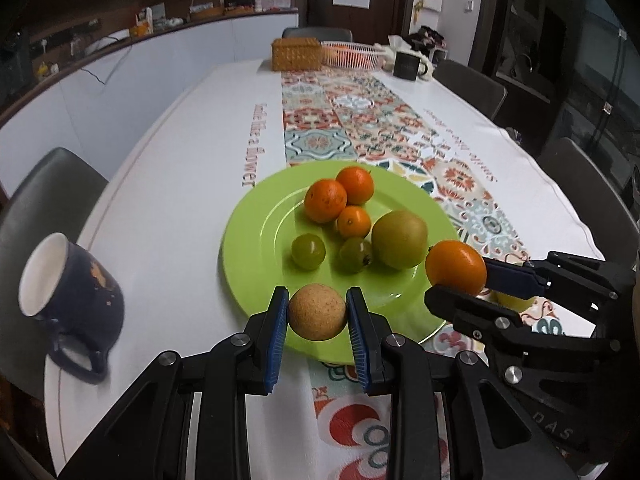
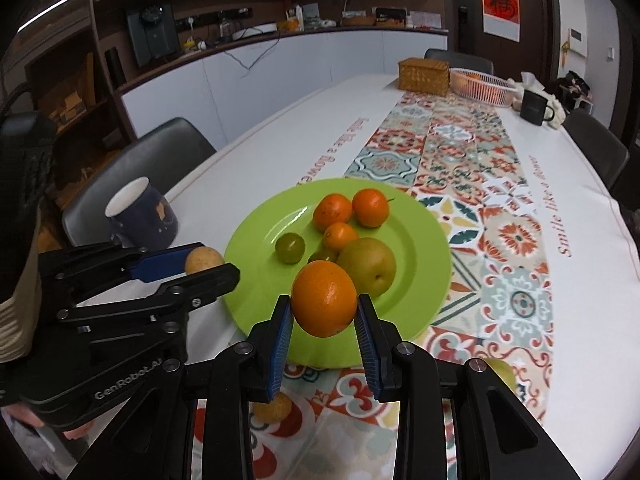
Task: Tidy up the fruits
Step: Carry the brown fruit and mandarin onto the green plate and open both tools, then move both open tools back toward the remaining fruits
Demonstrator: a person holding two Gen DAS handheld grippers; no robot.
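A green plate [image 1: 256, 256] [image 2: 424, 240] on the table holds three oranges [image 1: 326, 206], two small green fruits [image 1: 308, 251] and a green-brown pear [image 1: 399, 239] [image 2: 368, 266]. Over the plate's near rim, my left gripper [image 1: 318, 297] [image 2: 213, 261] is shut on a tan round fruit [image 1: 317, 314] [image 2: 202, 260]. My right gripper [image 2: 324, 303] [image 1: 458, 280] is shut on an orange [image 2: 323, 296] [image 1: 455, 266], above the plate's right edge. Another tan fruit [image 2: 275, 408] and a yellow-green fruit [image 2: 501, 370] lie on the runner below the right gripper, partly hidden.
A navy mug [image 1: 74, 292] [image 2: 142, 216] stands left of the plate. At the table's far end are a wicker box [image 1: 296, 54], a white basket [image 1: 352, 55] and a black mug [image 1: 407, 65]. Dark chairs [image 1: 44, 200] ring the table.
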